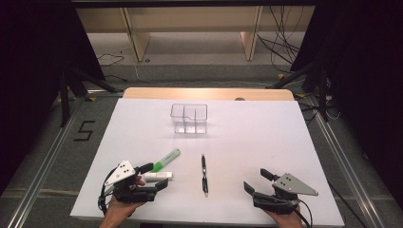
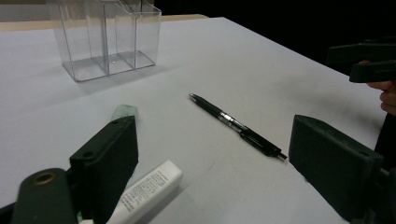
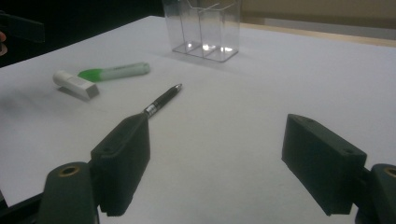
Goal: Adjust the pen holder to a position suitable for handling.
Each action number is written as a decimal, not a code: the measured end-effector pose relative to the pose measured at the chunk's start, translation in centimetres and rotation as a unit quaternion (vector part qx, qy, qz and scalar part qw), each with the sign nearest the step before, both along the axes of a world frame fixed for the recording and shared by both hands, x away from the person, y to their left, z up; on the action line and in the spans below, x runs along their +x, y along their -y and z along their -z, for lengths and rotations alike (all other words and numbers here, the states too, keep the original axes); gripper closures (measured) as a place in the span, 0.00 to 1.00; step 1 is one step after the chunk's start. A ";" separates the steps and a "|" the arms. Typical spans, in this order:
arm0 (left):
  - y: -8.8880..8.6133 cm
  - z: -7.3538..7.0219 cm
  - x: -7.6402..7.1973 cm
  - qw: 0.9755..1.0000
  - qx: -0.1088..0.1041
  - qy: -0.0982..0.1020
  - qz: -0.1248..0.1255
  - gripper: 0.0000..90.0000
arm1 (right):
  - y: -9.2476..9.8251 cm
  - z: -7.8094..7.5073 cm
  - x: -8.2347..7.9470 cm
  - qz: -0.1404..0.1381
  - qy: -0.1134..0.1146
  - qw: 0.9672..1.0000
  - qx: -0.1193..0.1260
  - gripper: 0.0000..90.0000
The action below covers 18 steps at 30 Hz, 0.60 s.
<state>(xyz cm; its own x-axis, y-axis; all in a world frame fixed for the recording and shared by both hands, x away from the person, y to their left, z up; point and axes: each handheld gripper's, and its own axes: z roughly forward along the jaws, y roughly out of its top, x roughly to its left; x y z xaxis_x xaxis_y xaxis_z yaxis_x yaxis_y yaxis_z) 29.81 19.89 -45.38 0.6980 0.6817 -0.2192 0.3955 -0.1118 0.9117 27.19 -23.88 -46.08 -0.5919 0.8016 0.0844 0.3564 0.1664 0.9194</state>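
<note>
A black pen (image 1: pixel 204 174) lies on the white table top, between my two grippers. A green highlighter (image 1: pixel 166 160) and a white eraser stick (image 1: pixel 158 176) lie at the front left. My left gripper (image 1: pixel 154 176) rests low by them with its jaws open. In the left gripper view the eraser stick (image 2: pixel 147 189) pokes out beside the left jaw, untouched, and the pen (image 2: pixel 236 125) lies ahead. My right gripper (image 1: pixel 256 180) stands open at the front right with nothing between its jaws. In the right gripper view the pen (image 3: pixel 162 100) points away past the left jaw.
A clear plastic organizer (image 1: pixel 189 118) with several compartments stands upright at the middle back of the table. The white mat (image 1: pixel 266 137) ends just in front of the hands. Beyond the table are dark stands, cables and a wooden frame.
</note>
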 end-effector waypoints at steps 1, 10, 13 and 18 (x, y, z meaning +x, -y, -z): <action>0.0 0.0 0.0 1.000 -0.001 0.000 -0.001 0.17 | 0.0 0.0 0.0 0.000 0.000 1.000 0.000 0.27; 0.1 -0.3 0.4 1.000 -0.009 -0.002 -0.008 0.17 | 0.1 0.0 0.1 0.005 -0.001 1.000 0.002 0.27; 0.2 -0.5 0.8 1.000 -0.007 -0.005 -0.012 0.17 | 0.1 0.0 0.1 0.006 -0.001 1.000 0.002 0.27; 0.2 -1.3 2.3 0.999 -0.001 -0.022 -0.036 0.18 | 0.2 0.0 0.2 0.008 0.000 1.000 0.002 0.27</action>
<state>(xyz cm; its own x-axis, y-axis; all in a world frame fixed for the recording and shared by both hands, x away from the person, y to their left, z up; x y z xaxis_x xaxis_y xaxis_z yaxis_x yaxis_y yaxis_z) 32.11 19.73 -44.06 0.6365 0.7296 -0.2503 0.4423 -0.0795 0.8933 27.39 -24.06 -46.09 -0.5785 0.8110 0.0875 0.3593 0.1571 0.9199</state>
